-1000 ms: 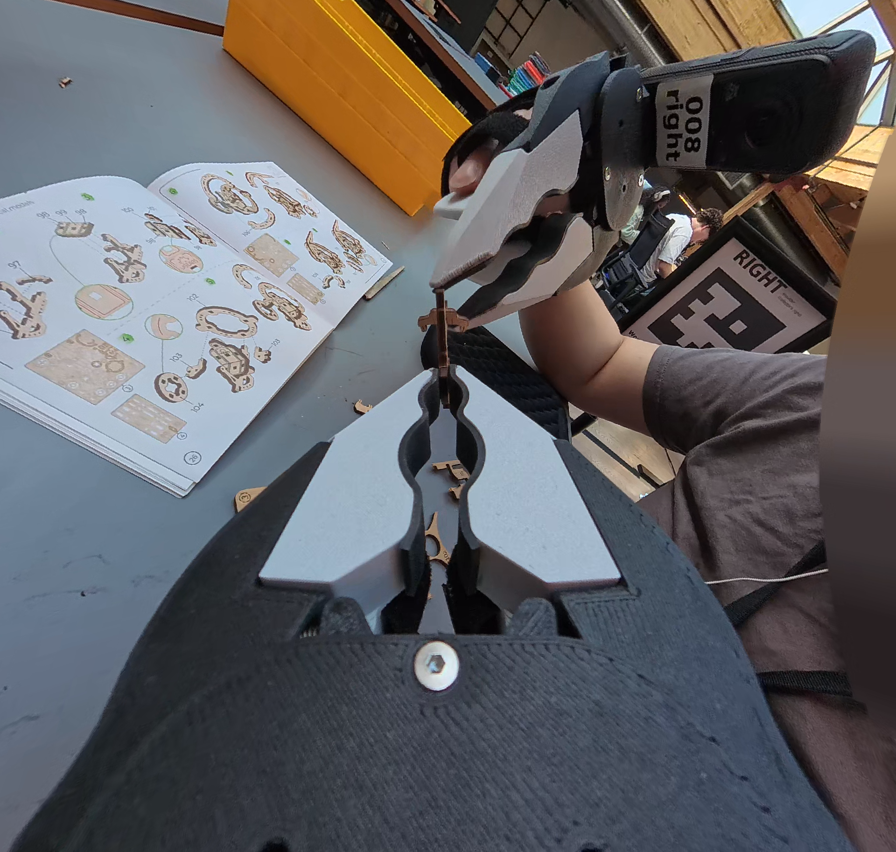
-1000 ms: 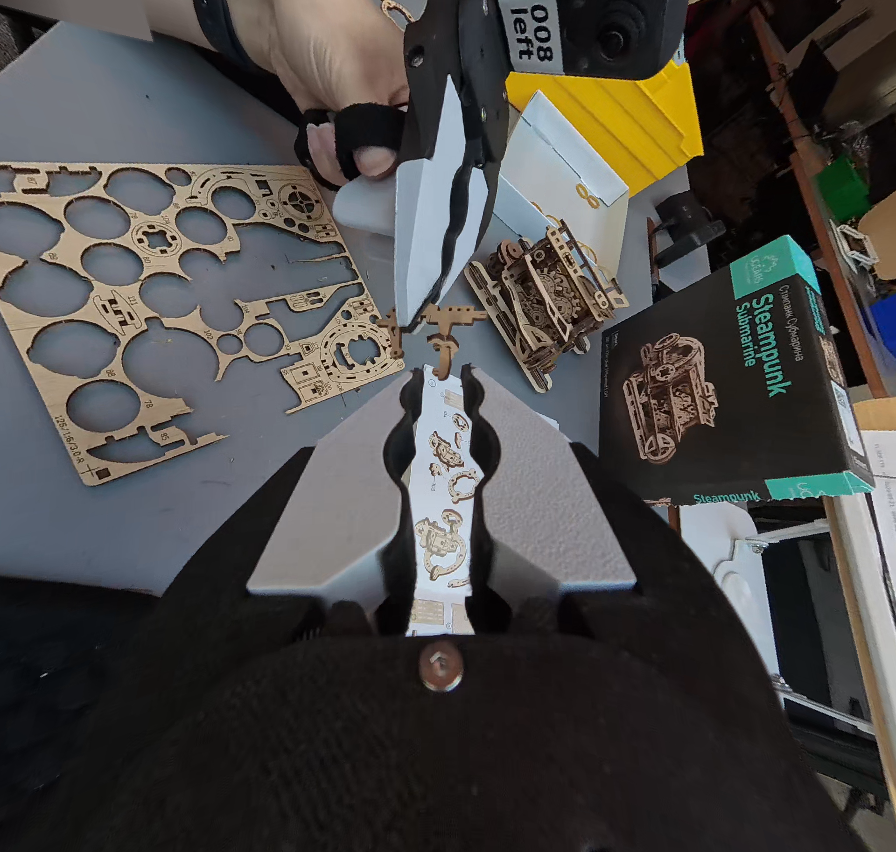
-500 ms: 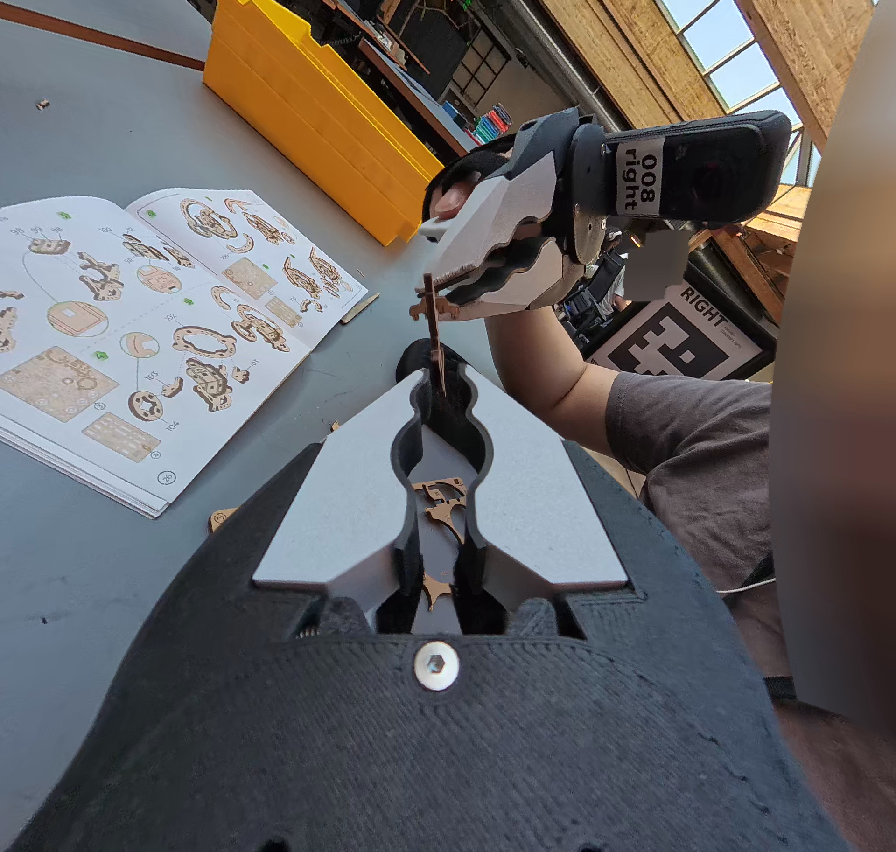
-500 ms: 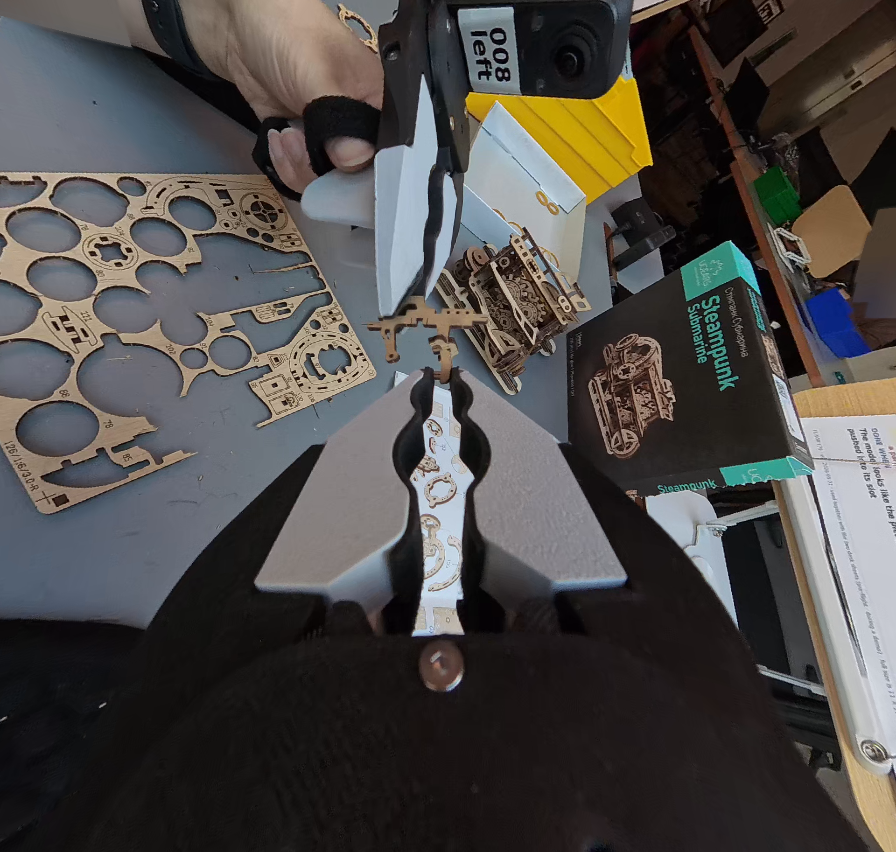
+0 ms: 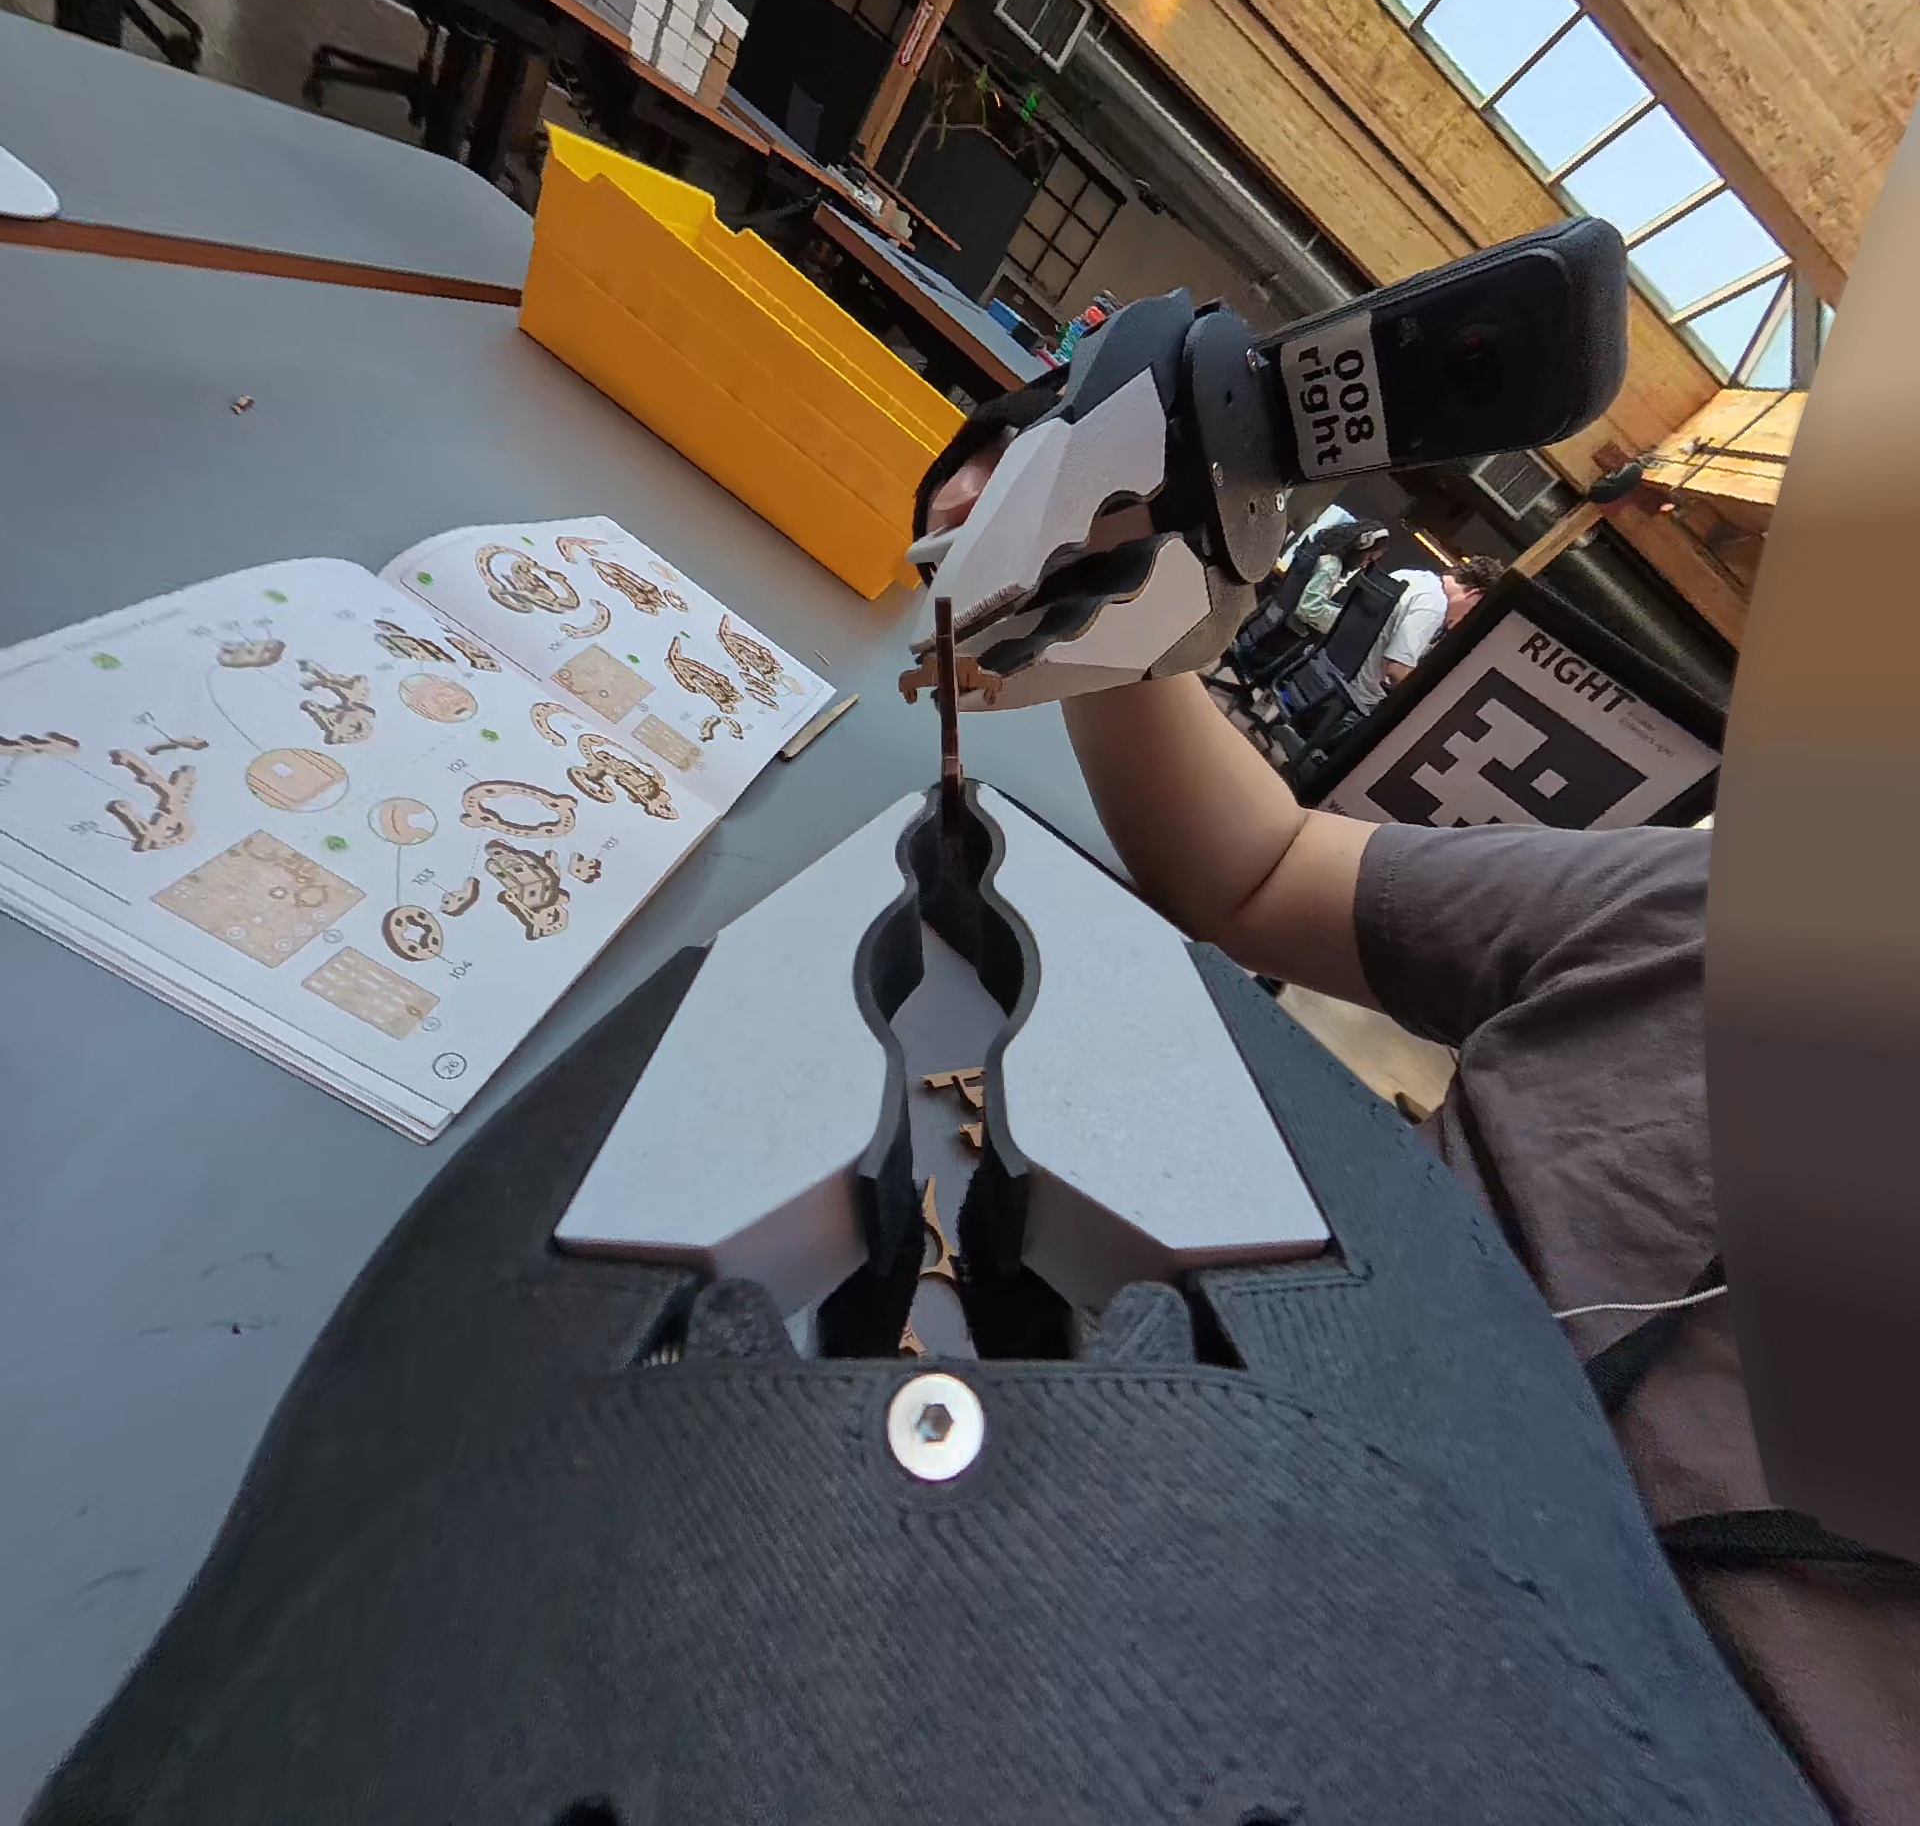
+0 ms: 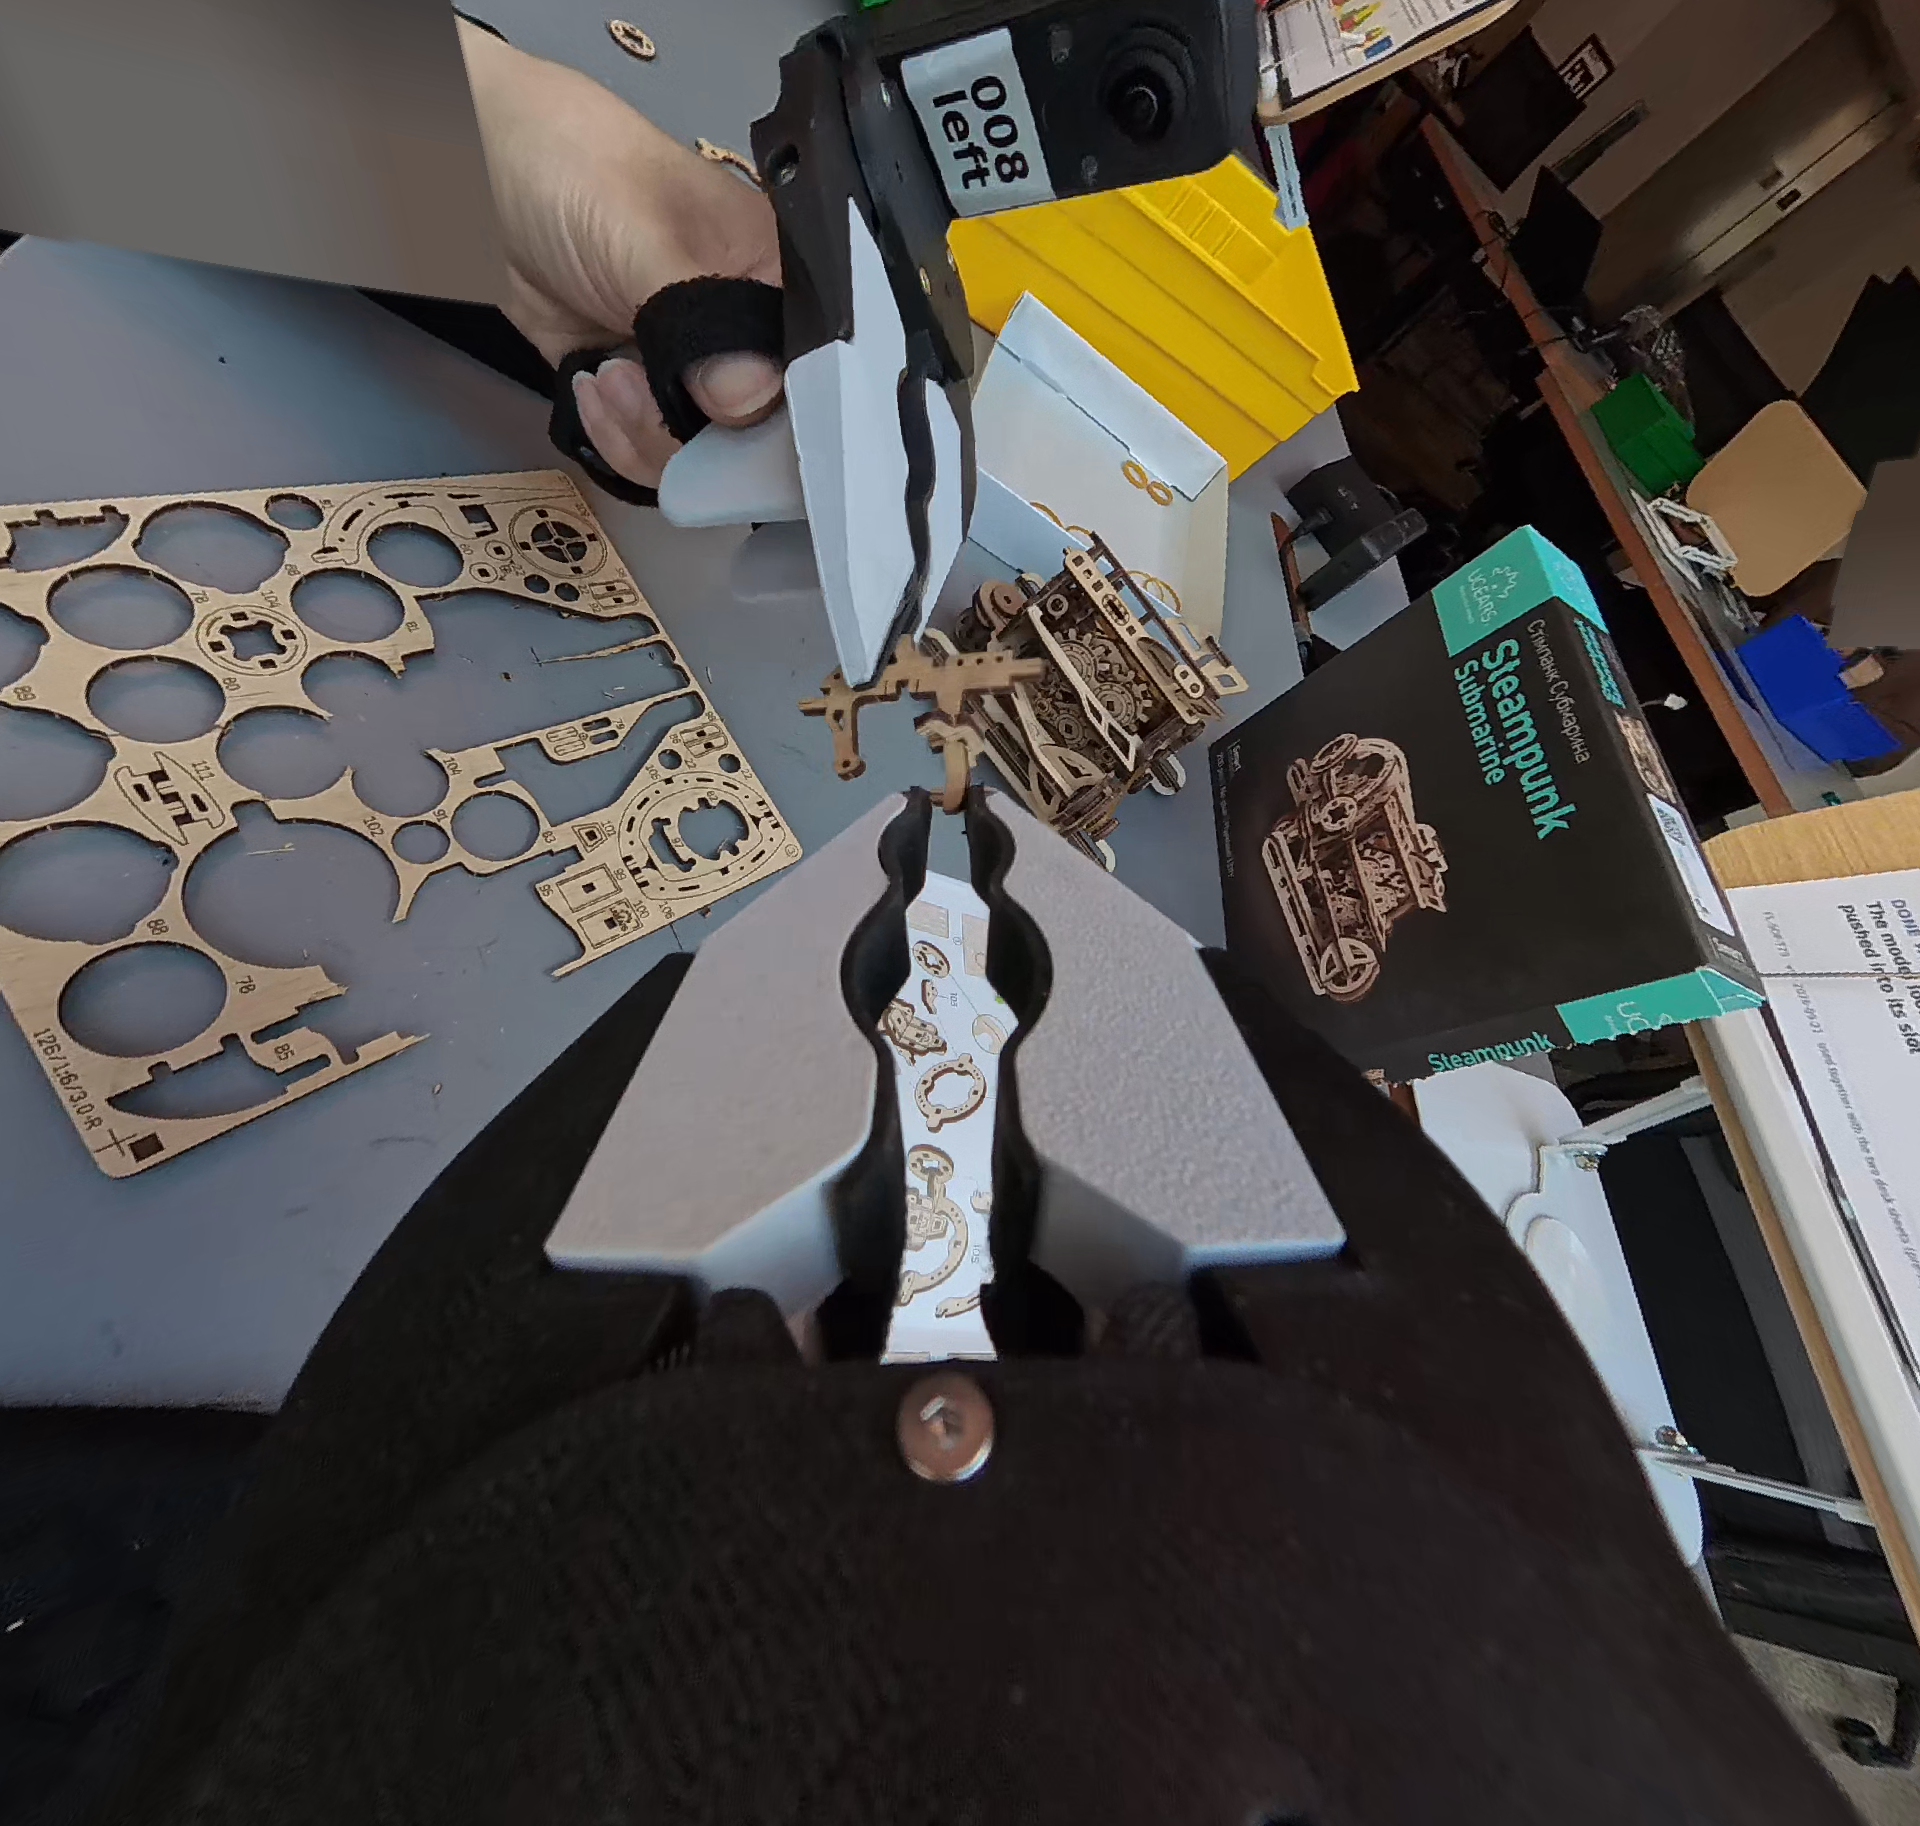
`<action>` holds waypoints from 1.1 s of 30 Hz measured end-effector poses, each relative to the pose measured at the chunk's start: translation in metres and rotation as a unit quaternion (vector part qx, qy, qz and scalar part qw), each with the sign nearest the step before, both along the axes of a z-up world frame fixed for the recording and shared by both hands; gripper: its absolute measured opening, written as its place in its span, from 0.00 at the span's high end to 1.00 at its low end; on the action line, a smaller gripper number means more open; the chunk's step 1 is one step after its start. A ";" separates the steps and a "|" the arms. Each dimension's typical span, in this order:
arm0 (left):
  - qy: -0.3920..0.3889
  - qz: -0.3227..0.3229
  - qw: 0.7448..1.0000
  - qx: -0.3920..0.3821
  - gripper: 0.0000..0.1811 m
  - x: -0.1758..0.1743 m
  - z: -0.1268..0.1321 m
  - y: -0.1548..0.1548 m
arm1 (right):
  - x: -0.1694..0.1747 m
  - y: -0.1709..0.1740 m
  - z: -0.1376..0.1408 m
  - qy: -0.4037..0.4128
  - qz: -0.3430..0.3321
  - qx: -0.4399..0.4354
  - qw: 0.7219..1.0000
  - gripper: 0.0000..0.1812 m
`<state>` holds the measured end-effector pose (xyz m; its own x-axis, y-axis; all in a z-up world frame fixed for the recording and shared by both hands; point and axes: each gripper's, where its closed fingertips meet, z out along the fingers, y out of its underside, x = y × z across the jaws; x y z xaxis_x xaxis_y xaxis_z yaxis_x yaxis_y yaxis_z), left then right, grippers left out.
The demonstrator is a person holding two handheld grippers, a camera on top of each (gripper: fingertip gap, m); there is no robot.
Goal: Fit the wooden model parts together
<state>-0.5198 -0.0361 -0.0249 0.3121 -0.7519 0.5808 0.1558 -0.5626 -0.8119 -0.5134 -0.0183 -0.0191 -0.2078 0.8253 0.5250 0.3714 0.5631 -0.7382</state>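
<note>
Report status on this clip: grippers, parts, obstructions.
Left gripper shut on long piece. Right gripper shut on small hook piece. Pieces crossed, held above table. Nothing between.

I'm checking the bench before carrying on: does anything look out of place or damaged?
Nothing looks damaged. Small wooden scraps lie loose on the grey table, some right under the left gripper; they look like ordinary punch-out leftovers.

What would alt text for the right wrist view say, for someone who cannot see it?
Two hand-held grippers meet over a grey table: the right gripper pinches a small hooked wooden piece against a flat, notched wooden part gripped by the left gripper. Around them lie a punched-out wooden sheet, a half-built wooden model and a dark kit box.
</note>
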 end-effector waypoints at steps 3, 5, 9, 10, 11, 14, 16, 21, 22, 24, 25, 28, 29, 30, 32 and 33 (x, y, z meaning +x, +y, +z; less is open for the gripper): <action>-0.002 0.048 0.998 0.045 1.00 -0.019 0.017 0.007 | 0.010 0.007 0.001 -0.009 -0.003 -0.026 1.000 0.83; -0.010 0.075 0.995 0.065 1.00 -0.034 0.028 0.010 | 0.028 0.008 -0.018 -0.060 0.017 -0.070 0.996 0.83; -0.038 0.096 0.992 0.074 1.00 -0.047 0.038 0.013 | 0.048 0.003 -0.065 -0.098 0.044 -0.192 0.975 0.82; -0.039 0.097 0.992 0.072 1.00 -0.047 0.037 0.014 | 0.052 0.001 -0.078 -0.106 0.045 -0.207 0.971 0.82; -0.037 0.095 0.992 0.069 1.00 -0.046 0.035 0.015 | 0.055 -0.002 -0.091 -0.117 0.043 -0.206 0.970 0.82; -0.031 0.085 0.994 0.064 1.00 -0.040 0.030 0.014 | 0.062 -0.015 -0.110 -0.143 0.049 -0.189 0.970 0.82; -0.022 0.082 0.994 0.067 1.00 -0.036 0.028 0.013 | 0.061 -0.016 -0.114 -0.151 0.047 -0.182 0.970 0.82; -0.016 0.078 0.994 0.069 1.00 -0.032 0.027 0.012 | 0.059 -0.013 -0.121 -0.160 0.039 -0.199 0.966 0.83; -0.016 0.078 0.994 0.069 1.00 -0.032 0.026 0.012 | 0.060 -0.012 -0.124 -0.166 0.041 -0.187 0.967 0.83; -0.015 0.075 0.995 0.068 1.00 -0.030 0.026 0.011 | 0.059 -0.009 -0.128 -0.175 0.050 -0.159 0.970 0.84; -0.015 0.074 0.995 0.067 1.00 -0.029 0.025 0.011 | 0.057 -0.008 -0.128 -0.177 0.053 -0.159 0.970 0.84; -0.009 0.070 0.995 0.064 1.00 -0.026 0.022 0.011 | 0.051 -0.013 -0.125 -0.196 0.057 -0.228 0.952 0.81; -0.007 0.070 0.995 0.064 1.00 -0.025 0.021 0.011 | 0.050 -0.014 -0.125 -0.202 0.056 -0.243 0.947 0.81; -0.005 0.070 0.996 0.064 1.00 -0.025 0.020 0.011 | 0.049 -0.015 -0.126 -0.200 0.058 -0.241 0.948 0.81; -0.004 0.067 0.996 0.062 1.00 -0.024 0.019 0.011 | 0.051 -0.015 -0.132 -0.204 0.058 -0.212 0.954 0.83; -0.003 0.065 0.996 0.061 1.00 -0.023 0.019 0.010 | 0.050 -0.016 -0.132 -0.200 0.062 -0.206 0.956 0.85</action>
